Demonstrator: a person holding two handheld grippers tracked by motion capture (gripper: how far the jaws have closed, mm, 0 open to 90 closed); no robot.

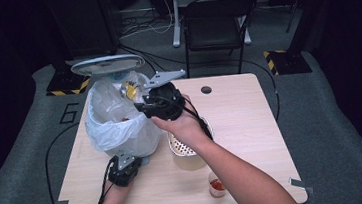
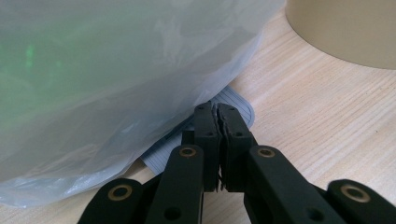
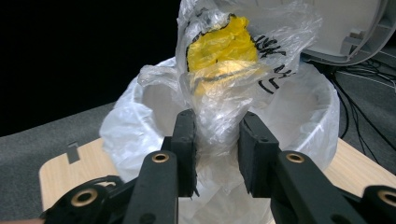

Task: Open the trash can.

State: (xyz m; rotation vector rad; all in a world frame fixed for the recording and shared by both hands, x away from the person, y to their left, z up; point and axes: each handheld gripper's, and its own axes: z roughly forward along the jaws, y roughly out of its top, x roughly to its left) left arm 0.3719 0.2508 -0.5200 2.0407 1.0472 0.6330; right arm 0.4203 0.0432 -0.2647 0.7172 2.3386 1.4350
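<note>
A white pedal bin lined with a clear plastic liner stands at the table's left, its lid raised. My right gripper is over the bin's mouth, shut on a crumpled clear plastic bag with something yellow inside; the bag hangs above the bin's rim. My left gripper is low at the bin's foot. In the left gripper view its jaws are shut, nothing between them, and the gripper rests on the grey ribbed pedal under the liner.
A perforated metal strainer sits on a beige container just right of the bin. A small jar with red contents stands near the front edge. A black chair is behind the table. Cables trail off the left side.
</note>
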